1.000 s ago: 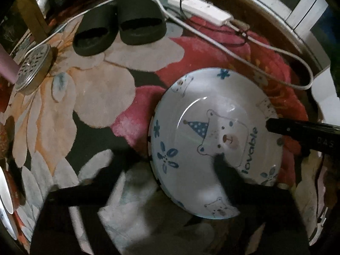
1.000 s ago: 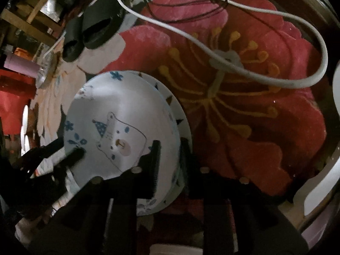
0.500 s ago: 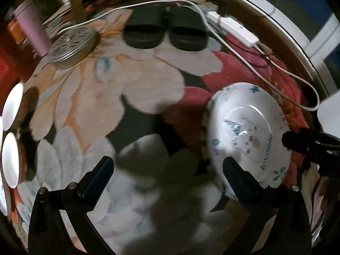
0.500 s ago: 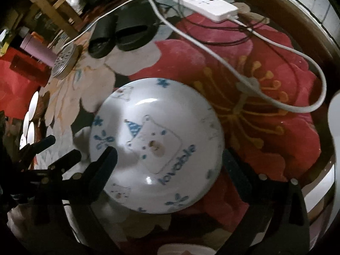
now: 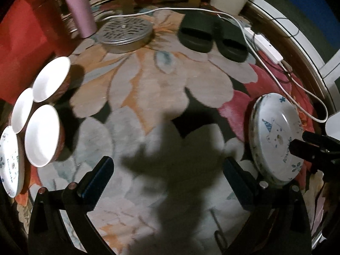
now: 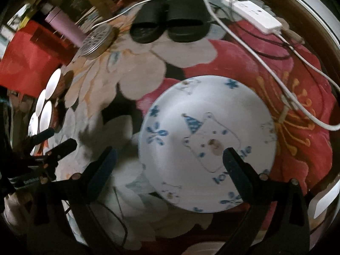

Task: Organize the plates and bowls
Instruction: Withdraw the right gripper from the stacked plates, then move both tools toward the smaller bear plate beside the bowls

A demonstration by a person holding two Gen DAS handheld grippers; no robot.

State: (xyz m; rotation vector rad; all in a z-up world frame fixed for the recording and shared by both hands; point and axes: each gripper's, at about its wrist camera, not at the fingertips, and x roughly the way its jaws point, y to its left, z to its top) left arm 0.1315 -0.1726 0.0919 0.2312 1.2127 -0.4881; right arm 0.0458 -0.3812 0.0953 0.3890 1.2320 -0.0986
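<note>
A: What's underneath?
B: A flowered rug (image 5: pixel 148 89); the bear plate (image 6: pixel 208 142) lies on its red bloom, apparently stacked on another.
A: The grippers?
B: Left gripper (image 5: pixel 167 178) and right gripper (image 6: pixel 170 161) both gape empty. Three bowls (image 5: pixel 42 136) sit far left.

The right gripper's (image 6: pixel 167 162) finger (image 6: pixel 238 167) covers part of the plate's (image 6: pixel 208 142) blue lettering, a second plate (image 5: pixel 9 161) by the bowls (image 5: pixel 41 136) is cut off at the left edge, and the rug (image 5: pixel 148 89) blurs in shadow.
</note>
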